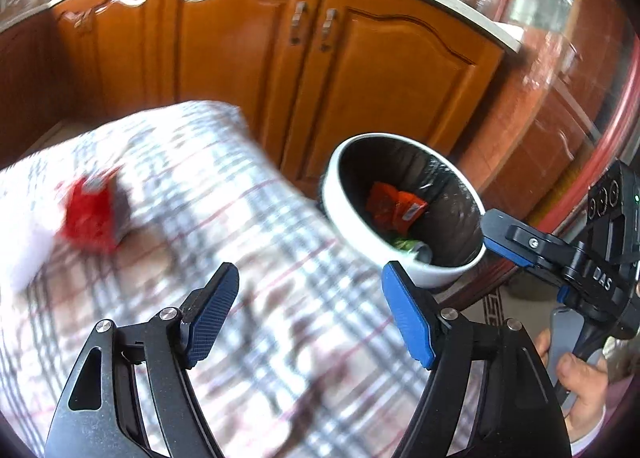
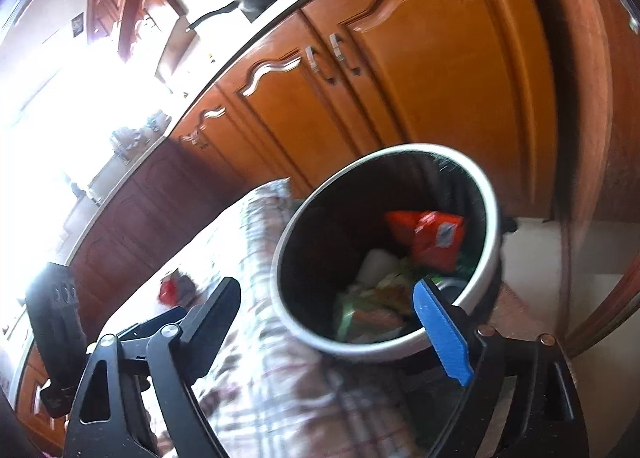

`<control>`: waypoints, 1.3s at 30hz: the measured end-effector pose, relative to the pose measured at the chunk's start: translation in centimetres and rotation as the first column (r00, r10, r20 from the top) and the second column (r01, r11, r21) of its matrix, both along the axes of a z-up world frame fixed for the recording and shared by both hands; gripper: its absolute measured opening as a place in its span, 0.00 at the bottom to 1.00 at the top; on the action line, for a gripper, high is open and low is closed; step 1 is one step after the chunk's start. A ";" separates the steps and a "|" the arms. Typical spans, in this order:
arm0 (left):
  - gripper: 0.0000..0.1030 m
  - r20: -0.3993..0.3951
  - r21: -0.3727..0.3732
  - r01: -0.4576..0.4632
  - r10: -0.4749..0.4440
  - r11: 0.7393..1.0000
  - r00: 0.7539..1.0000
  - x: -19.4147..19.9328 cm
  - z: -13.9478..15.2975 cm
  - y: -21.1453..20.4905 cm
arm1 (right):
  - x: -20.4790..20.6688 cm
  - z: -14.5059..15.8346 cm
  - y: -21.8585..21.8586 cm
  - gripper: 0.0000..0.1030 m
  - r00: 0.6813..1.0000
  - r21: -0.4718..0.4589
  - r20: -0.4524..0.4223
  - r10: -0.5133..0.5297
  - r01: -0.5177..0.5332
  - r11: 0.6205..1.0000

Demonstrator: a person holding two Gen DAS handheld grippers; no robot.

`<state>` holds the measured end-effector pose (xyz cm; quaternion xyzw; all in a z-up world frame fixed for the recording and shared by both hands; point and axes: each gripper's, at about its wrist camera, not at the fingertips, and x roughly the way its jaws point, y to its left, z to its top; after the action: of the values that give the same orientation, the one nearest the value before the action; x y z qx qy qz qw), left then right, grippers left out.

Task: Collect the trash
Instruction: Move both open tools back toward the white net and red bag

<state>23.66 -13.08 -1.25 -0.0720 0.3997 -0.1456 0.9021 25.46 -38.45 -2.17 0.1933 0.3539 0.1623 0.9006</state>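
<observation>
Red and blurred, a snack wrapper (image 1: 94, 213) lies on the checked tablecloth of the table (image 1: 240, 258), well ahead and left of the left claw (image 1: 310, 290), whose blue-padded fingers stand spread with nothing between them. The right claw (image 2: 332, 312) is spread and bare too, hanging just over the near rim of the white trash bin (image 2: 486, 193) beside the table. Orange packets (image 2: 434, 236) and other crumpled trash lie inside its black liner.

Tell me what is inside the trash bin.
Inside the trash bin: an orange wrapper, something white and green-tinted packaging. Whatever lies beneath that pile is covered.
</observation>
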 end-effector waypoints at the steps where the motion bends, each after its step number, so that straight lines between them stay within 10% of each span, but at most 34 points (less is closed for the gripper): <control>1: 0.73 -0.004 -0.005 -0.011 0.011 1.000 1.000 -0.4 -0.1 0.6 | -0.2 0.0 0.5 0.89 1.000 0.002 0.000 0.012 -0.012 1.000; 39: 0.74 -0.087 -0.048 -0.386 0.381 0.921 0.921 -4.9 -3.2 20.8 | 2.1 -3.3 20.4 0.92 0.939 -0.009 -0.092 0.332 -0.334 0.942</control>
<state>18.71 7.75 -4.46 -0.1833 0.4071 0.0237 0.8945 27.53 -18.07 -5.49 0.1264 0.4231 0.2992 0.8458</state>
